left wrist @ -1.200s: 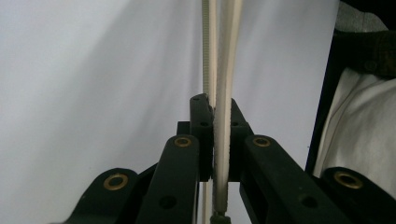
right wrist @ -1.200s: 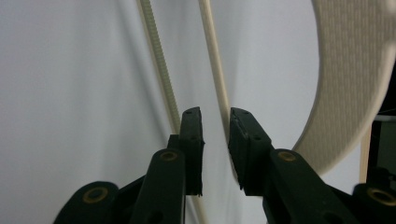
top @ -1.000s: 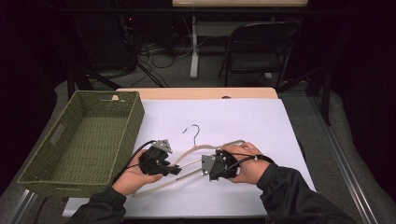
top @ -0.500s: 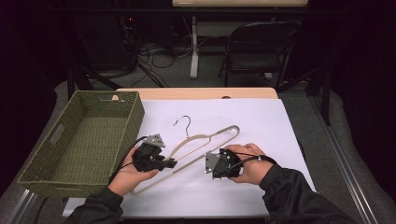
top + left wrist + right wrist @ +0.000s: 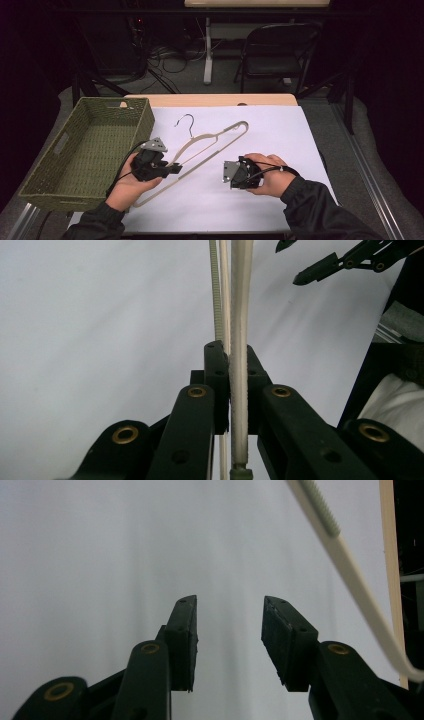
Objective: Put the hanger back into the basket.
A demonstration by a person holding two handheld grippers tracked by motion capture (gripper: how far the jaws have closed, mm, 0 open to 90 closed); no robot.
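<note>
White-covered desk (image 5: pixel 280 145), green basket (image 5: pixel 95 145) at its left edge. Left gripper (image 5: pixel 172 169) pinches the hanger (image 5: pixel 210 145), long axis running away to the right, basket just beside it. Right gripper (image 5: pixel 229 630) has just been opening, nothing between jaws, hanger passing beside it.

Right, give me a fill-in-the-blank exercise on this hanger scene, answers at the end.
1. The left gripper is shut on the beige ____.
2. The right gripper has just been opening, and between its jaws there is ____.
3. The green woven basket stands at the ____ side of the white table cover in the high view.
4. The hanger's dark metal hook points toward the ____ edge of the table.

Missing words: hanger; nothing; left; far
</note>
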